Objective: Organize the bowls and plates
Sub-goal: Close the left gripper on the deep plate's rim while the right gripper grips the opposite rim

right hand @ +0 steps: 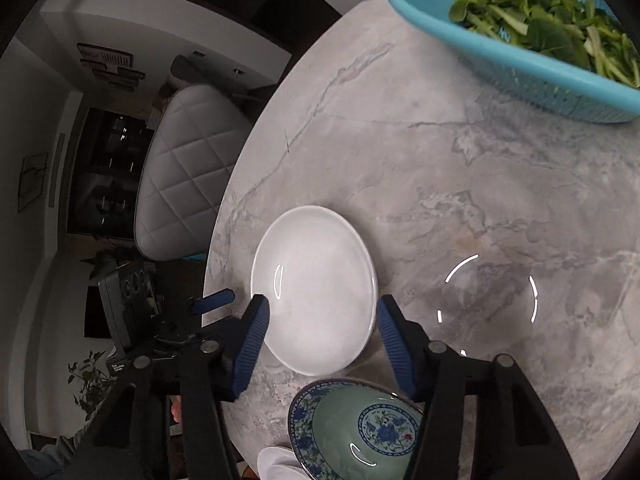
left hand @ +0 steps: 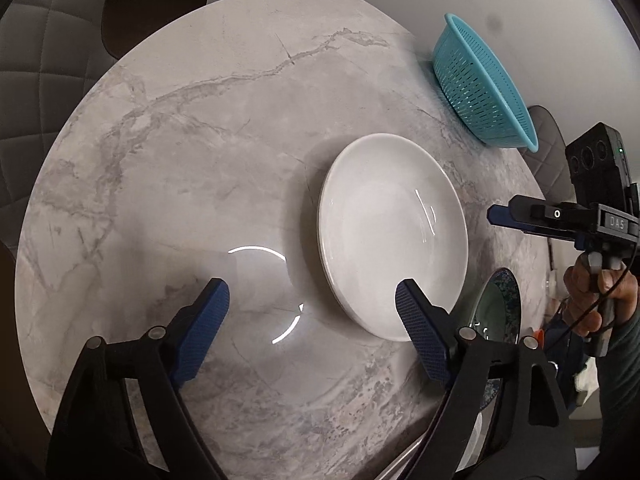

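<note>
From the left wrist camera, the left gripper (left hand: pixel 312 300) hangs over the round marble table (left hand: pixel 168 168) with its blue-padded jaws spread wide and nothing between them. The white plate (left hand: pixel 394 236) lies flat on the marble, ahead and to the right; the right-hand pad overlaps its near rim in the picture, though whether it touches cannot be told. A ring of lamp glare sits on the bare stone between the jaws. Beyond the plate, at the far right edge of the table, stands a teal colander (left hand: pixel 480 84). Near the right edge, partly hidden behind the gripper's own black linkage, the patterned bowl (left hand: pixel 500 308) shows only a sliver of blue-and-green rim. The right gripper (left hand: pixel 494 214) pokes in from the right edge, held in a hand (left hand: pixel 588 300); only one blue tip shows here, so its jaws cannot be judged from this side. A quilted grey chair (left hand: pixel 36 80) stands past the table's left edge.

From the right wrist camera, the right gripper (right hand: pixel 320 312) is open wide, empty, its pads flanking the near half of the white plate (right hand: pixel 316 288) in the picture. Just below, close to the camera, sits the patterned bowl (right hand: pixel 356 428), green inside with a blue floral medallion, clear of the plate by a narrow strip of marble. Something white (right hand: pixel 276 464) peeps out at the bowl's lower left, too cropped to name. The teal colander (right hand: pixel 520 64) holds leafy greens (right hand: pixel 540 28) at the top right. The left gripper (right hand: pixel 212 302) shows as one blue tip at the table's left edge.
</note>
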`<state>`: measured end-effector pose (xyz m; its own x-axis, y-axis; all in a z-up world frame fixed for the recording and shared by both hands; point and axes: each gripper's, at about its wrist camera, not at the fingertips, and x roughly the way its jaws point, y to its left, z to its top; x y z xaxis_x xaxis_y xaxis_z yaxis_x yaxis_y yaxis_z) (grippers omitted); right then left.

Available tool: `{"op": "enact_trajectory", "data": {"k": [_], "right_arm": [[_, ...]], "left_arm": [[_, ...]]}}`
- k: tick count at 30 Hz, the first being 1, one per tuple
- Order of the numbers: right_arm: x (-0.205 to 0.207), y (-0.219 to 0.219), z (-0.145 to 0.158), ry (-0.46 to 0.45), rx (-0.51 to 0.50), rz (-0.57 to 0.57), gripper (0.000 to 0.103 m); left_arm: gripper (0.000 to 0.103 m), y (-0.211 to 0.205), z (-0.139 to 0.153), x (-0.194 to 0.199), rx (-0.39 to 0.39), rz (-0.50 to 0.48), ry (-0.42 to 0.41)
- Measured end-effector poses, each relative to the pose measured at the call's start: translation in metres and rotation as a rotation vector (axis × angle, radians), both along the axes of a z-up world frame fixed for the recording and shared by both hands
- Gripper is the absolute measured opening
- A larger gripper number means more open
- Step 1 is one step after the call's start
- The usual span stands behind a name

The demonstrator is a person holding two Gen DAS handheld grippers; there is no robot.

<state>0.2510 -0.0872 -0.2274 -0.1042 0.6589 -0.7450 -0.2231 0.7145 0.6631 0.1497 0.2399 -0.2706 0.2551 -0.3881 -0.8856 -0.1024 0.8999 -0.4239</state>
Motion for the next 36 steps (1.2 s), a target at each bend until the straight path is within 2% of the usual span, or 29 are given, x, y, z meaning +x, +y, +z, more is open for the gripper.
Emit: {"op": "enact_trajectory", "data": {"k": [4,9,11,14,16,18,20,31,36], "right_arm": [[0.005,0.005,-0.017,0.046,-0.010,0.026,0.056],[0.007,0.008,-0.028,0.062,-0.011,0.044,0.055],[0.007,0.008,-0.030,0.057,-0.012,0.045,0.053],[0.008,0.009,-0.032,0.036,-0.022,0.044,0.042],[0.009,0.010,-0.033,0.025,-0.036,0.042,0.040],[0.009,0.008,-0.036,0.029,-0.049,0.046,0.039],[0.010,0.011,-0.039,0.043,-0.077,0.059,0.038],[0.007,0.023,-0.044,0.054,-0.090,0.088,0.035],[0.009,0.021,-0.048,0.065,-0.098,0.080,0.035]], "left_arm": [[0.081,-0.011,-0.008,0.010,0.007,-0.029,0.010],[0.069,-0.022,-0.014,0.020,0.029,-0.050,0.028],[0.068,-0.026,-0.015,0.024,0.038,-0.051,0.030],[0.065,-0.031,-0.016,0.028,0.057,-0.055,0.033],[0.056,-0.034,-0.017,0.030,0.067,-0.063,0.034],[0.037,-0.041,-0.017,0.032,0.086,-0.077,0.035],[0.031,-0.043,-0.019,0.033,0.079,-0.077,0.040],[0.027,-0.043,-0.023,0.043,0.043,-0.060,0.052],[0.011,-0.040,-0.026,0.042,0.030,-0.059,0.076]]}}
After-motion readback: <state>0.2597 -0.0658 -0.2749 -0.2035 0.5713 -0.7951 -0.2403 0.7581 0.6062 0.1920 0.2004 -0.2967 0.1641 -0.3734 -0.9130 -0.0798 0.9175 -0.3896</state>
